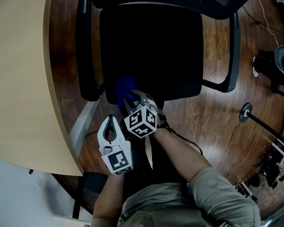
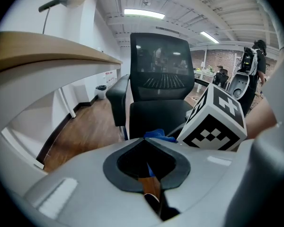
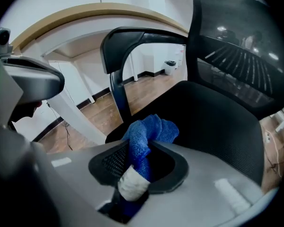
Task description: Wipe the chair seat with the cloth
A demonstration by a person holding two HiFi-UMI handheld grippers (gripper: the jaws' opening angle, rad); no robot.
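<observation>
Wood floor [image 1: 213,117]: one chair [image 1: 151,51], one cloth [image 1: 124,88]

Office: mesh swivel chair [image 1: 151,51], curved desk [image 1: 19,79], ceiling strip lights [image 2: 144,14], wood floor [image 1: 213,112].

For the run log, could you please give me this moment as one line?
right gripper: shut on blue cloth | cloth: at near edge of chair seat | left gripper: shut, empty, held back

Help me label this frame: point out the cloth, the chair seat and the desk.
cloth [image 3: 146,134], right gripper view, on the bunched blue end.
chair seat [image 1: 154,51], head view, middle of the black cushion.
desk [image 1: 19,79], head view, on its bare top.
</observation>
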